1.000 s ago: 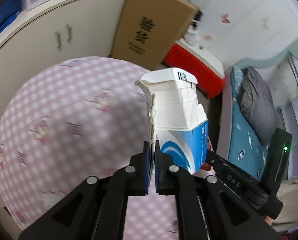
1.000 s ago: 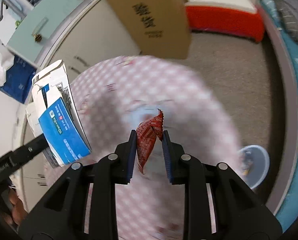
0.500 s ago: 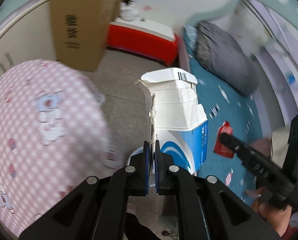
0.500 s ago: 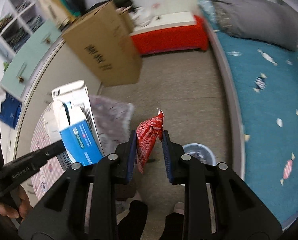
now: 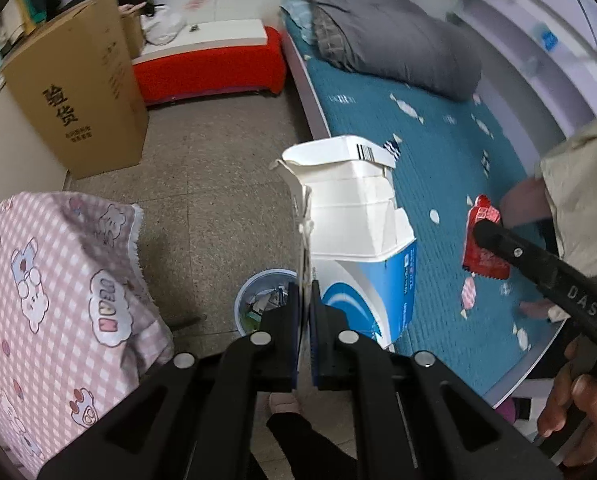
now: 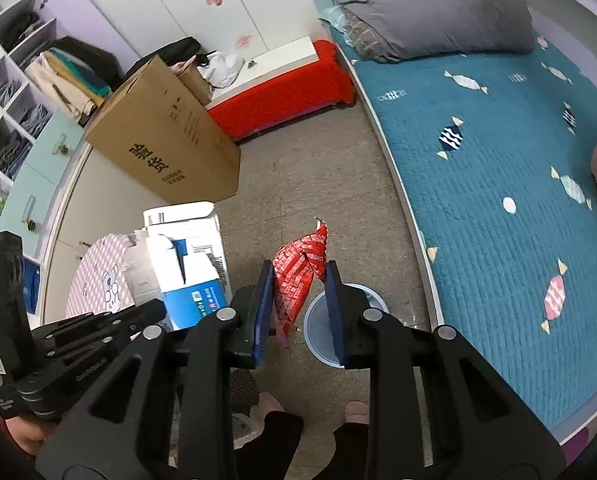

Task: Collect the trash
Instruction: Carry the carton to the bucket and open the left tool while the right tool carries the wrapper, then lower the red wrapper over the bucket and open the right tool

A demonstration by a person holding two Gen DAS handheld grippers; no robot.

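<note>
Overhead now, both tools hang above the speckled floor (image 5: 218,184). Left gripper (image 5: 304,312): jaws pinched nearly together on the thin flap edge of a white-and-blue carton (image 5: 354,232), which stands upright beyond the fingertips. Right gripper (image 6: 298,300): jaws part-way apart, with a crumpled red wrapper (image 6: 300,276) between them; it touches the left pad, and contact with the right pad I cannot tell. Small round blue-rimmed bin (image 5: 260,304) sits on the floor just below both tools, scraps visible inside; in the right wrist view its rim (image 6: 312,322) shows between the fingers, under the wrapper. Near left, a table with pink checked cloth (image 5: 50,280). Far left, a tall cardboard box (image 5: 78,92); behind it a red bench (image 5: 206,68). Right side, a bed with teal quilt (image 6: 498,184) and grey duvet (image 6: 430,8).
</note>
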